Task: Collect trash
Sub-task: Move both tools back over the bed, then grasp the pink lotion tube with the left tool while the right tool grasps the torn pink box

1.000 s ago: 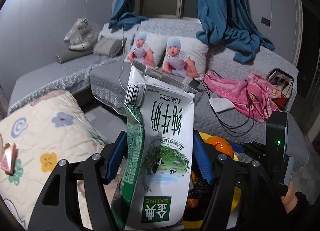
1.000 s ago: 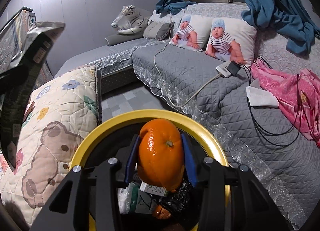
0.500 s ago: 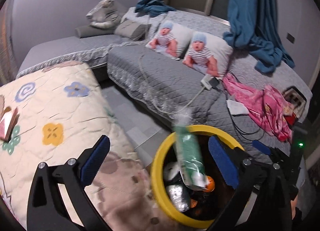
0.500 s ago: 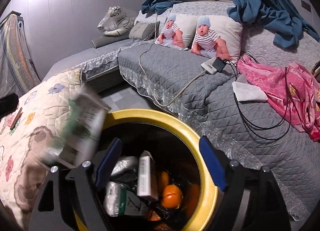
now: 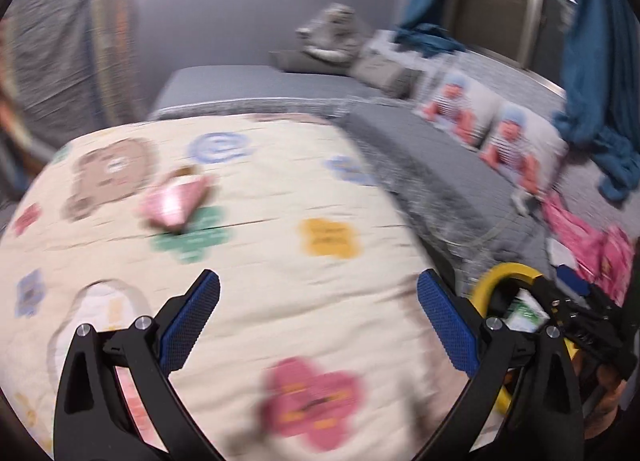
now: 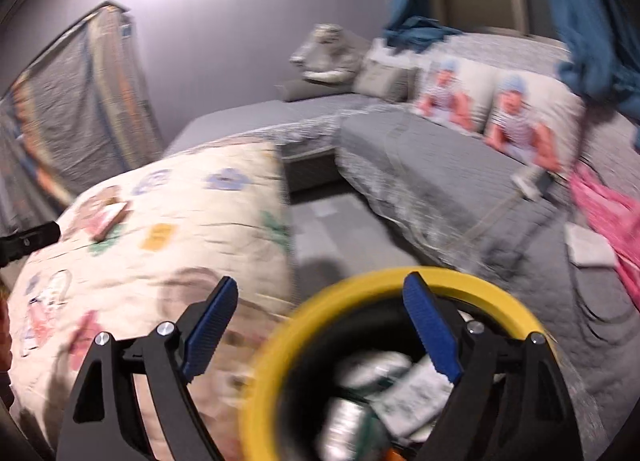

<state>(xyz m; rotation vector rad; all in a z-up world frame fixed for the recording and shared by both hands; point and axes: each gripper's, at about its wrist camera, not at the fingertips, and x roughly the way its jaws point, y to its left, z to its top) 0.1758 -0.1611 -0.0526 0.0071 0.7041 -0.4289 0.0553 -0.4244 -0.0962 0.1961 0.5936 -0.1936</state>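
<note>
My left gripper (image 5: 318,281) stands wide open with nothing between its fingers, over a cream patterned quilt (image 5: 280,189). A small pink wrapper (image 5: 174,201) lies on the quilt ahead of it, left of centre. The yellow-rimmed bin (image 5: 504,273) is at the far right, with a green-and-white carton (image 5: 524,313) inside. My right gripper (image 6: 320,281) hangs above the bin's left rim (image 6: 472,285), its jaws still opening and holding nothing. Cartons (image 6: 416,393) lie blurred inside the bin. The pink wrapper (image 6: 110,221) shows on the quilt at the left. Both views are motion-blurred.
A grey quilted sofa (image 6: 420,181) runs behind, with two baby-print pillows (image 6: 500,109), a charger with cable (image 6: 532,181), a white cloth (image 6: 588,249) and pink fabric (image 6: 608,213). Grey floor (image 6: 332,229) separates quilt and sofa. Blue curtains (image 5: 600,61) hang at the right.
The left gripper opened and let the milk carton fall into the bin, then swung left over the quilt. The right gripper opened, dropped the orange into the bin and shifted left.
</note>
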